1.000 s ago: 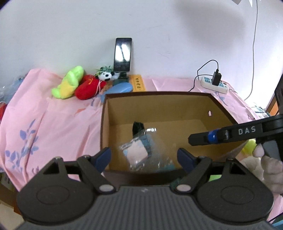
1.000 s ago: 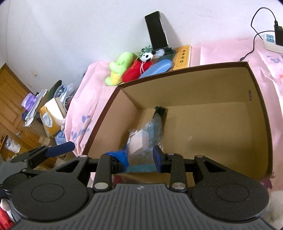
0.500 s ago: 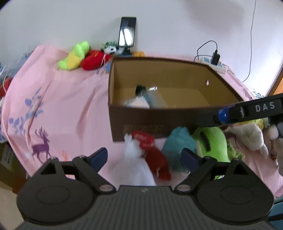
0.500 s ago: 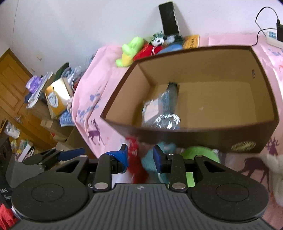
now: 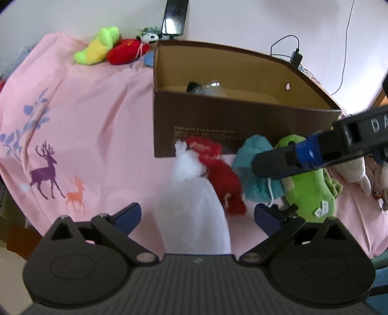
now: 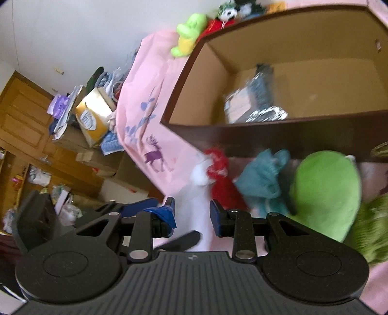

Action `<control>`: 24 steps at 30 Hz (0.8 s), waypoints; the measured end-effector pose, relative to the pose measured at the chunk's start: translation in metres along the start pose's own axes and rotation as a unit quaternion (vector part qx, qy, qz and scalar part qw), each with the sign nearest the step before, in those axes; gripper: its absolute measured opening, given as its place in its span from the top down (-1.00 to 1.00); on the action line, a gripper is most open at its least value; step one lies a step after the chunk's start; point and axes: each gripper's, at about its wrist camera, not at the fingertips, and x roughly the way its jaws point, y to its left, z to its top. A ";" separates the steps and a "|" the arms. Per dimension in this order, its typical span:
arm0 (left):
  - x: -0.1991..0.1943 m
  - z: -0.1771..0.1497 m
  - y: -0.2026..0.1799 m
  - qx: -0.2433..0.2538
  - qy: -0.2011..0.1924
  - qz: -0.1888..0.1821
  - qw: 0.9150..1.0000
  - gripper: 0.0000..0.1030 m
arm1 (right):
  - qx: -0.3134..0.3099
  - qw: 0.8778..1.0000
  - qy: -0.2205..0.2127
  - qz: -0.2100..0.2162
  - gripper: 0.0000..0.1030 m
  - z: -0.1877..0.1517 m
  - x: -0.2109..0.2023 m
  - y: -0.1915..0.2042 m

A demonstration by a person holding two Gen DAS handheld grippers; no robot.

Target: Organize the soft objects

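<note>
A white soft toy (image 5: 191, 206) lies on the pink cloth in front of the brown box (image 5: 242, 126). My left gripper (image 5: 196, 215) hangs over it, its jaws opening wide on either side without touching it. Beside the toy lie a red knitted piece (image 5: 220, 174), a teal knitted piece (image 5: 259, 177) and a green plush (image 5: 310, 193). My right gripper (image 6: 192, 213) has a narrow gap between its pads; the white soft toy (image 6: 198, 174) shows through that gap and nothing is gripped. One right finger (image 5: 286, 160) crosses above the green plush. A bagged item (image 6: 252, 104) lies inside the box (image 6: 291, 130).
A green-yellow plush (image 5: 97, 46), a red plush (image 5: 126, 49) and a panda (image 5: 150, 37) sit at the back by a standing phone (image 5: 175, 15). A charger and cable (image 5: 297, 57) lie behind the box. Cartons (image 6: 92, 116) and clutter fill the floor left of the pink cloth (image 5: 84, 116).
Both grippers have drawn back from above the box and sunk toward the toys in front of it. The left jaws have spread wider. The bagged item stays in the box.
</note>
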 end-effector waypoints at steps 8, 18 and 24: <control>0.012 -0.007 0.006 -0.011 0.008 0.012 1.000 -0.87 | 0.012 0.998 0.067 0.014 0.71 0.004 0.037 0.003; 0.032 -0.007 0.010 0.003 0.047 -0.004 0.999 0.02 | 0.029 0.994 0.104 -0.011 0.67 0.003 0.059 -0.009; 0.029 -0.010 0.005 0.006 0.038 -0.014 0.999 0.27 | 0.050 0.993 0.105 -0.002 0.67 0.005 0.059 -0.018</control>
